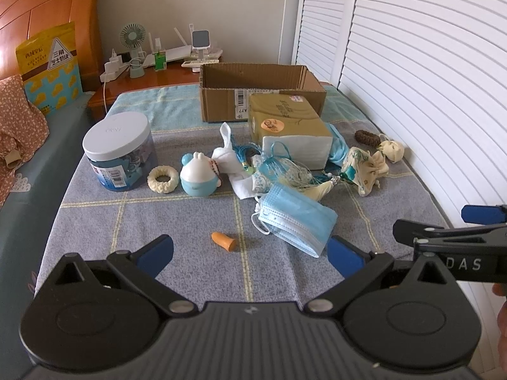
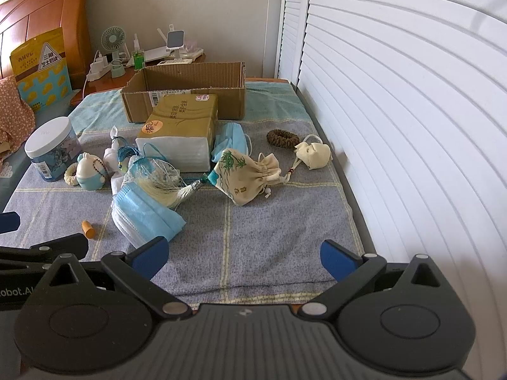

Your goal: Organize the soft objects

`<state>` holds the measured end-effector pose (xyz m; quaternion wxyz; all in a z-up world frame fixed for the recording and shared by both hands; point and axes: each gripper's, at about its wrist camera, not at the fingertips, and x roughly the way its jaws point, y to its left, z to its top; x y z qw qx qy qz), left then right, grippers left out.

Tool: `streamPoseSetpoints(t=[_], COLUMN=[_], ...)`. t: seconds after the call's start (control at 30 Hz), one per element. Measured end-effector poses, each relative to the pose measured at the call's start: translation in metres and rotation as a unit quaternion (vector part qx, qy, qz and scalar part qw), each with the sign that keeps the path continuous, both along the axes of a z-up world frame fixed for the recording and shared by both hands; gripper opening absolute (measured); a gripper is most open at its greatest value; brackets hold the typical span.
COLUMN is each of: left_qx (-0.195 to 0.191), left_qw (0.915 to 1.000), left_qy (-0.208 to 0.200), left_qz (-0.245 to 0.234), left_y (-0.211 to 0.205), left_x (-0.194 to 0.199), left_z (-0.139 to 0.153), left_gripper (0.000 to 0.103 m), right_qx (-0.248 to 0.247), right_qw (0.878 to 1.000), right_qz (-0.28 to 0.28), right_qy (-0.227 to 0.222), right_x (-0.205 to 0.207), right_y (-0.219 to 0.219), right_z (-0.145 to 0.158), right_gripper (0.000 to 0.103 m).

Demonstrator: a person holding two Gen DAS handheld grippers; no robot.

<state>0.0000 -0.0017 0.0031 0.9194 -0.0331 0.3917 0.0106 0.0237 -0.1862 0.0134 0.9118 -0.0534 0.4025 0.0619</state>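
Both the left gripper [image 1: 250, 250] and the right gripper [image 2: 244, 255] hang empty, jaws spread wide. Masks [image 1: 294, 218], pouches [image 2: 245, 175] and a tissue pack [image 2: 183, 133] crowd before the cardboard box [image 2: 187, 91]; its inside is hidden.

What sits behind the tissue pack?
Directly behind the tissue pack stands the open cardboard box, its front wall partly covered by the pack. A blue mask pokes out at the pack's right rear corner. The box's inside floor is hidden by its walls.
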Motion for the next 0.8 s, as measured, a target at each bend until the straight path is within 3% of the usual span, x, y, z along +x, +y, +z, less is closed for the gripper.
streamPoseSetpoints(t=[0.8], left_qx=[0.001], left_qw=[1.0], left_qy=[-0.001], left_qz=[-0.001], left_y=[0.0001], left_x=[0.0015], left_z=[0.0044], left_gripper=[0.102], right_qx=[-0.001], right_qw=[1.0], right_qz=[0.0], right_qy=[-0.001], right_x=[0.0003], right_y=[0.0], right_z=[0.0016], right_gripper=[0.103])
